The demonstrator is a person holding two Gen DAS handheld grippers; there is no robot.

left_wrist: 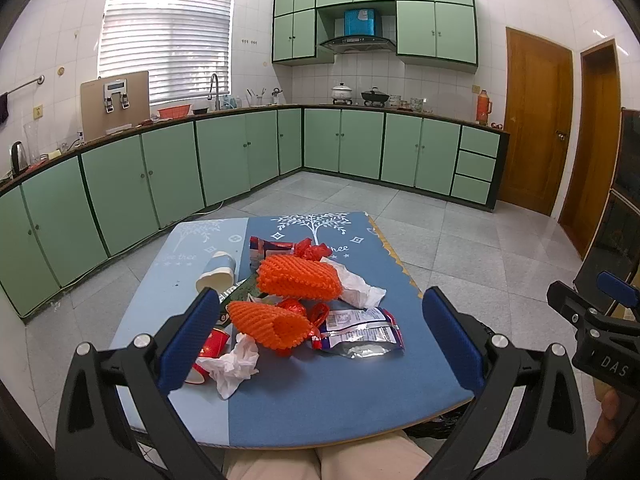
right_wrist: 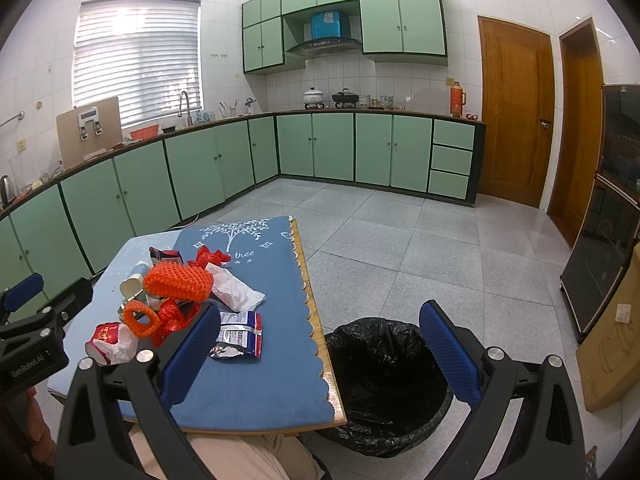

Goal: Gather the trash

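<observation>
Both grippers, left gripper point(left_wrist: 320, 328) and right gripper point(right_wrist: 320, 356), gape wide and empty, and snagging one orange foam net point(left_wrist: 276, 322) could drag neighbouring wrappers off the table point(left_wrist: 320, 408), missing the bin point(right_wrist: 384, 384) beside it

A home kitchen is showing here. Green cabinets point(left_wrist: 240, 156), a range hood point(left_wrist: 357, 43) and pots point(left_wrist: 342, 92) are lining the tiled walls.

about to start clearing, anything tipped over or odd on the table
Yes: a white paper cup lies on its side at the pile's far left, and a red cup lies tipped near the front. The bin beside the table looks empty.
</observation>
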